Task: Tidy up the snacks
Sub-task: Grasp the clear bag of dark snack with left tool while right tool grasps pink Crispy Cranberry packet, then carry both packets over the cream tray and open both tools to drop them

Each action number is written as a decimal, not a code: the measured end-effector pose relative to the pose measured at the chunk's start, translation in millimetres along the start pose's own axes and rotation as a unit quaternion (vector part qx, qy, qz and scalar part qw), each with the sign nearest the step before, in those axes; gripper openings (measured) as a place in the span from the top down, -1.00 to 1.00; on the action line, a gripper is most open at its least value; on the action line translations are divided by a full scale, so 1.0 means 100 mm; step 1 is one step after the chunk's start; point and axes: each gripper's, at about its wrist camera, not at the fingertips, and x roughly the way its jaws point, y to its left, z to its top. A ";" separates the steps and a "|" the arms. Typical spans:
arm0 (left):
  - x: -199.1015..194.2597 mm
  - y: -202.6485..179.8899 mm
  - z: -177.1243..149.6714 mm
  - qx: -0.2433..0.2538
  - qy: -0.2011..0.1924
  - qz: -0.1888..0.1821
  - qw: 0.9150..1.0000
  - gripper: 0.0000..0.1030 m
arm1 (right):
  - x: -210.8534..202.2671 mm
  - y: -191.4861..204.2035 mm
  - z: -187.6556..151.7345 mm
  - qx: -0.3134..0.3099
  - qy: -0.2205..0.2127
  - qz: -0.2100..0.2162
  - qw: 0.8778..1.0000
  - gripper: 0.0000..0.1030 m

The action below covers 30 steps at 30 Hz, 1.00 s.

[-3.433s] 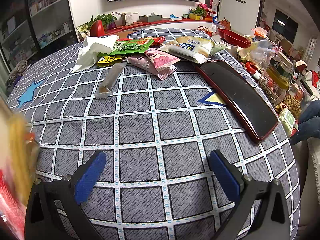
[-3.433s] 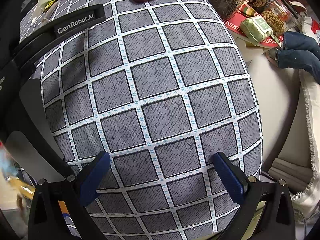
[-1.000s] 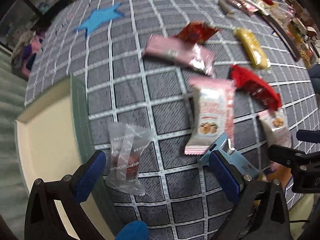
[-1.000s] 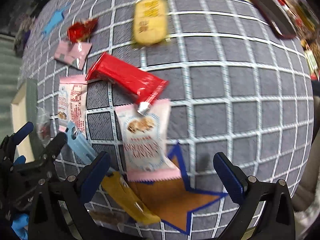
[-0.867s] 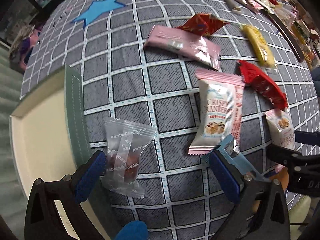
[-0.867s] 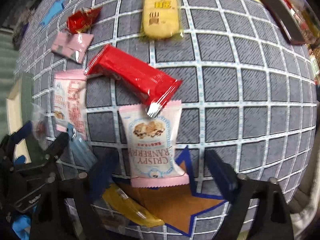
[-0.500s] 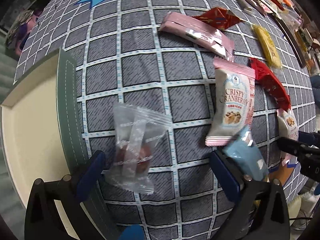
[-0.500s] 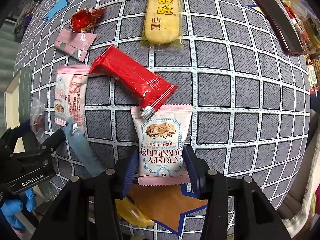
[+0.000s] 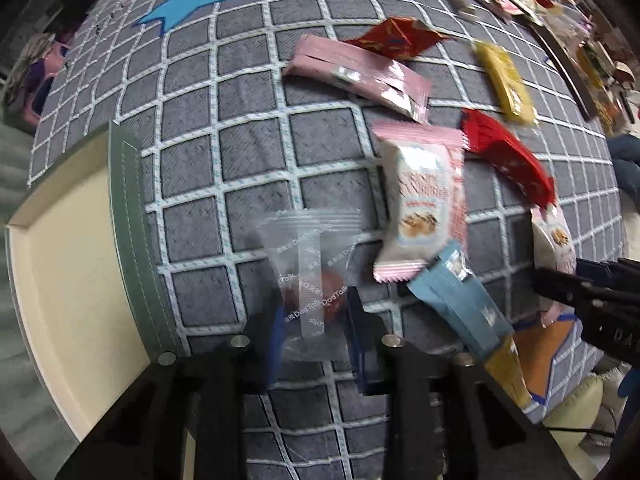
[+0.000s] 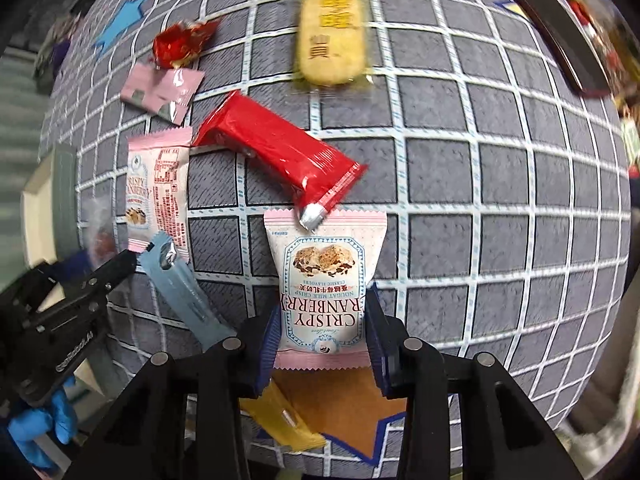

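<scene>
Left gripper (image 9: 310,330), bottom centre of its wrist view: jaws have just been closing and now pinch a clear candy wrapper (image 9: 310,270) between the blue pads. The wrapper's long axis runs up the frame, sealed end toward the top, dark red sweet at its middle. It lies on the grey checked tabletop (image 9: 248,148) just right of the green-edged tray (image 9: 136,240), which fills the left of the frame.

Right gripper (image 10: 322,334), bottom centre of its view: jaws have just been closing, and the pads press both side edges of a pink cranberry nougat packet (image 10: 324,276). Packet lies flat, long axis up the frame, print upside down, lower seal toward the camera over an orange star patch (image 10: 340,408).

A red bar (image 10: 276,148) lies diagonally, upper left to lower right, its silver tip overlapping the held packet's top seal. At left, a second pink cranberry packet (image 10: 158,188) lies lengthwise up the frame, and a light blue stick pack (image 10: 182,292) slants below it. A yellow rice cracker (image 10: 332,36) sits top centre, blurred.
</scene>
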 end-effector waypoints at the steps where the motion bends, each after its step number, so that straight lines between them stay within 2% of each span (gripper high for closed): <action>1: -0.03 -0.01 0.00 -0.007 0.000 -0.007 1.000 0.41 | -0.03 -0.03 -0.03 0.006 0.001 0.007 1.000 0.21; 10: -0.44 0.27 -0.23 -0.036 -0.034 -0.038 0.998 0.41 | -0.55 -0.21 -0.35 0.012 -0.008 0.044 0.999 0.21; 14: -0.66 0.36 -0.37 -0.051 -0.052 -0.041 0.997 0.41 | -0.76 -0.02 -0.45 -0.003 -0.012 0.053 0.999 0.21; 15: -0.80 0.32 -0.56 -0.055 -0.057 -0.039 0.996 0.41 | -0.79 0.04 -0.44 -0.009 -0.012 0.055 0.998 0.21; 18: -0.92 0.51 -0.69 -0.071 -0.070 -0.035 0.994 0.41 | -0.88 0.27 -0.51 -0.035 -0.010 0.063 0.997 0.21; 22: -1.00 0.76 -0.89 -0.103 -0.079 -0.023 0.991 0.41 | -0.81 0.70 -0.49 -0.079 -0.001 0.075 0.994 0.21; 28: -0.93 1.17 -1.13 -0.161 -0.074 -0.004 0.984 0.41 | -0.58 1.36 -0.46 -0.150 0.015 0.097 0.984 0.21; 29: -0.93 1.26 -1.19 -0.168 -0.073 0.000 0.983 0.41 | -0.41 1.60 -0.33 -0.160 0.019 0.099 0.982 0.21; 30: -0.92 1.34 -1.24 -0.177 -0.070 0.004 0.982 0.41 | -0.39 1.72 -0.33 -0.169 0.022 0.103 0.980 0.21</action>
